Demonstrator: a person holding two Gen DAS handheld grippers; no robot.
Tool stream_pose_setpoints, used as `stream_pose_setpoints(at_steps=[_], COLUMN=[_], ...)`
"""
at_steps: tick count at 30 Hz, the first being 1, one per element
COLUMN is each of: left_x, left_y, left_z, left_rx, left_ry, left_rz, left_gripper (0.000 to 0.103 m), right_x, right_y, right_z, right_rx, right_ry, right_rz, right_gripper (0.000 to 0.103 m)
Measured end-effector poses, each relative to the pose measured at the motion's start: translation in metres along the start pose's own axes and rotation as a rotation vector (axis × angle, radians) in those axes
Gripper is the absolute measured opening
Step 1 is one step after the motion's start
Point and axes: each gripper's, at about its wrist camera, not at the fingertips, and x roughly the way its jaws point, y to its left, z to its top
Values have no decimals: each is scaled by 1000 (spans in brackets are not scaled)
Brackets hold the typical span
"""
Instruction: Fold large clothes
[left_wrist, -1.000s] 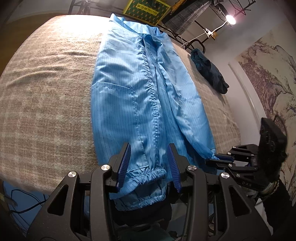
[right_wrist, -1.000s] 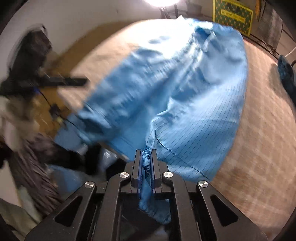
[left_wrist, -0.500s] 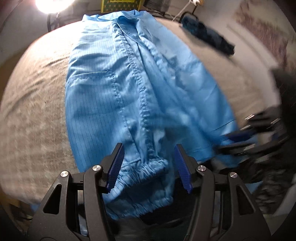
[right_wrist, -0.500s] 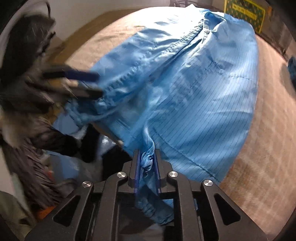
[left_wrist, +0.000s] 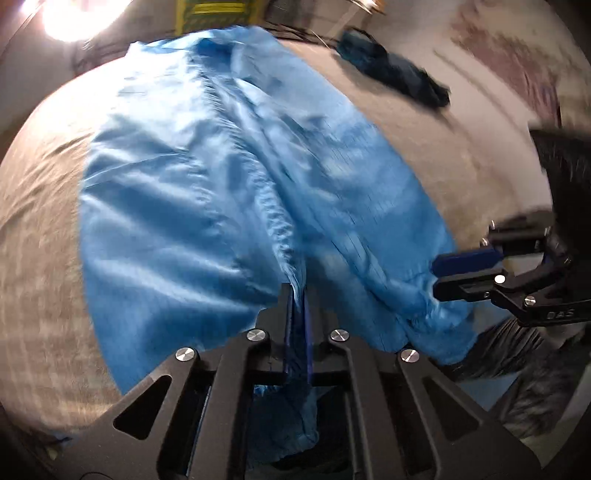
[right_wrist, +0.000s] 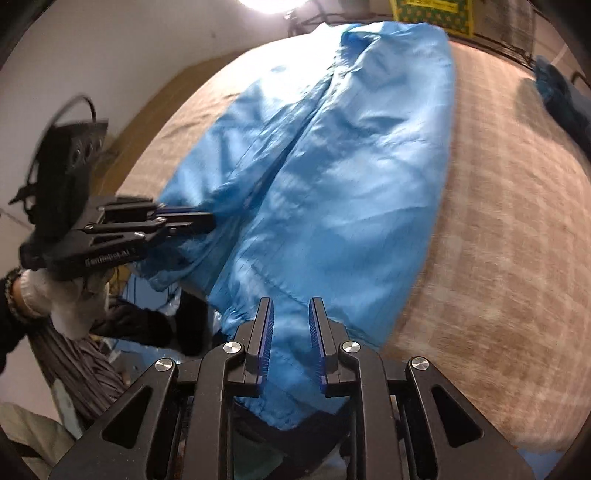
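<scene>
Each fisheye camera sits just behind its own black gripper's fingers, angled steeply down over the near edge of the beige checked bedcover. Both share the bright blue pinstriped garment, seen close.

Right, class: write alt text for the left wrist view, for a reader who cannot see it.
The left tool is shut on the near hem of a light blue garment spread over a checked beige bed cover. At right, the right tool reaches the garment's other corner. A dark blue cloth lies farther back.
</scene>
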Motion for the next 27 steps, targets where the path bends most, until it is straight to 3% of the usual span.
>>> stream_pose_setpoints(at_steps=[6, 9, 11, 12, 13, 15, 19, 22, 24, 27], left_x=[4, -18, -49, -60, -75, -93, -82, -59, -51, -46], left_y=[6, 17, 28, 32, 42, 68, 121, 148, 150, 141], left_z=[-2, -1, -3, -6, -8, -13, -27, -45, -51, -44], left_rx=[-32, -59, -69, -77, -96, -146, -300, -432, -456, -415], left_ry=[23, 24, -38, -62, -102, -141, -75, 13, 31, 37], left_rz=[-54, -94, -99, -94, -87, -54, -13, -74, -105, -148], left_gripper=[4, 22, 44, 51, 61, 63, 63, 63, 63, 63], right_x=[29, 14, -12, -22, -34, -54, -51, -31, -21, -10], right_y=[25, 25, 19, 17, 11, -4, -43, -66, -67, -59], right_z=[-1, 0, -2, -4, -6, -13, -29, -42, -43, -43], right_rx=[-99, -60, -29, -17, -3, 31, 132, 201, 210, 165], right_ry=[61, 29, -45, -73, -111, -186, -157, -100, -86, -59], right_rz=[-57, 1, 60, 74, 84, 57, 3, 23, 65, 99], right_gripper=[18, 18, 18, 22, 36, 52, 53, 53, 53, 51])
